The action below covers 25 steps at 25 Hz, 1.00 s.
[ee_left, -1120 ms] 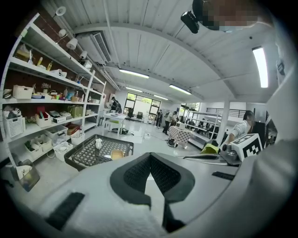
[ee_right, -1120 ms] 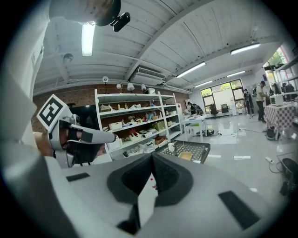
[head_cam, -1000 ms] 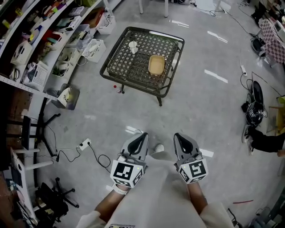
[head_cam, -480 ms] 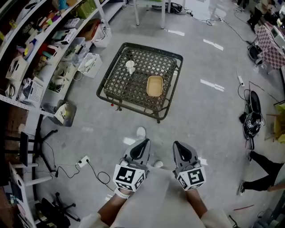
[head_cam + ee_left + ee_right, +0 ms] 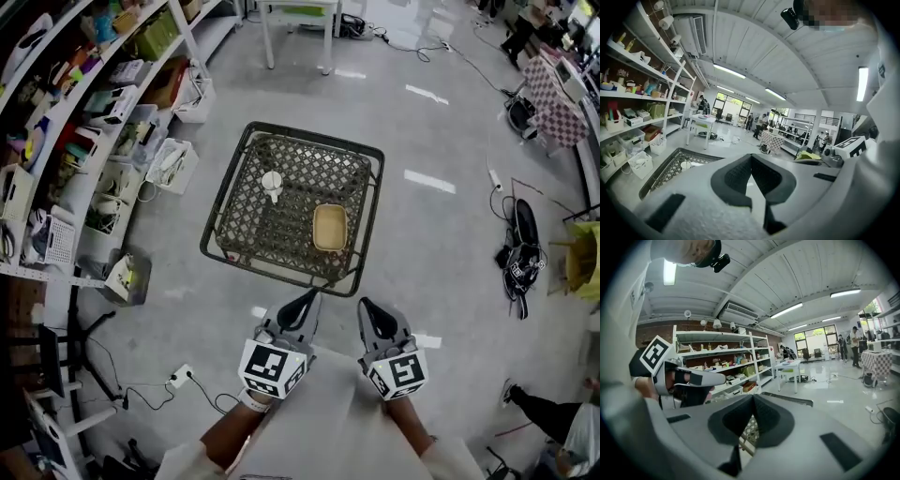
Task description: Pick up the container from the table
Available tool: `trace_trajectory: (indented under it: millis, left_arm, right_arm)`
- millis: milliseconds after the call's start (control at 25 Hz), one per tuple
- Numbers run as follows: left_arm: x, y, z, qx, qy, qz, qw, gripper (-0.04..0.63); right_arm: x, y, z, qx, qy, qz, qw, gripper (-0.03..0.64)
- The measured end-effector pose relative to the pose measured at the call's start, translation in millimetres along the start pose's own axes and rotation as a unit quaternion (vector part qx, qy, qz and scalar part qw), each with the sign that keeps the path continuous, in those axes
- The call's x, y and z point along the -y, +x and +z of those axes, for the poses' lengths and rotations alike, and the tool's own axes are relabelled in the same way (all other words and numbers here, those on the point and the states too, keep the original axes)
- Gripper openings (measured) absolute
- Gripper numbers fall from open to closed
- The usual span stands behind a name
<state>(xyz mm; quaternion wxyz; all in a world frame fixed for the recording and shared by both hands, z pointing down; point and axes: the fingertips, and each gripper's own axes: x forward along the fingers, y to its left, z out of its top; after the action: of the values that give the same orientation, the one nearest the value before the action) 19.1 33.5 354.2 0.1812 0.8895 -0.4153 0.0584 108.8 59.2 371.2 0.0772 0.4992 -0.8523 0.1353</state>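
A tan rectangular container (image 5: 329, 228) lies on the right half of a low black lattice table (image 5: 230, 202); a small white cup (image 5: 272, 185) stands on the left half. Both grippers hover side by side just short of the table's near edge, empty. My left gripper (image 5: 302, 302) has its jaws meeting at the tips, and so does my right gripper (image 5: 367, 309). In the left gripper view the table (image 5: 661, 176) and the cup (image 5: 686, 165) show ahead of the left gripper (image 5: 751, 157). Past the right gripper (image 5: 753, 397), lattice (image 5: 750, 427) shows through the gap.
Shelves with bins and boxes (image 5: 84, 122) run along the left. A power strip with cable (image 5: 181, 376) lies on the floor at lower left. A white table (image 5: 295, 28) stands beyond. Bags and cables (image 5: 516, 258) sit at right, and a person (image 5: 553, 427) is at lower right.
Both grippers have travelled forward toward the table, which now sits much nearer, just beyond their tips. Both stayed empty with jaws together.
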Motion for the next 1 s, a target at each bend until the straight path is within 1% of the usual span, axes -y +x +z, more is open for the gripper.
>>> trace_trajectory:
  millis: [120, 280, 480, 680, 840, 1000]
  left_arm:
    - [-30.7, 16.5, 11.0, -0.004, 0.006, -0.013, 0.9999, 0.023]
    - [-67.8, 32.7, 13.0, -0.015, 0.009, -0.021, 0.9996, 0.023]
    - [-103.2, 40.3, 5.9, -0.036, -0.005, -0.019, 0.9991, 0.023]
    - [-110.2, 50.1, 2.0, -0.049, -0.009, -0.022, 0.9985, 0.023]
    - [-109.7, 54.4, -2.6, -0.06, -0.009, -0.027, 0.9978, 0.023]
    - [-111.4, 56.7, -2.0, -0.063, -0.007, -0.023, 0.9977, 0.023]
  right_arm:
    - [11.1, 30.4, 9.6, -0.001, 0.0, -0.024, 1.0, 0.017]
    - [24.3, 61.7, 12.5, -0.007, 0.011, -0.053, 0.999, 0.017]
    - [23.2, 93.1, 14.6, -0.022, 0.011, -0.06, 0.998, 0.017]
    - [31.7, 111.2, 5.2, -0.039, 0.003, -0.061, 0.997, 0.017]
    - [40.9, 118.6, -8.6, -0.052, 0.003, -0.073, 0.996, 0.017]
    - [49.8, 130.4, -23.6, -0.068, 0.007, -0.069, 0.995, 0.018]
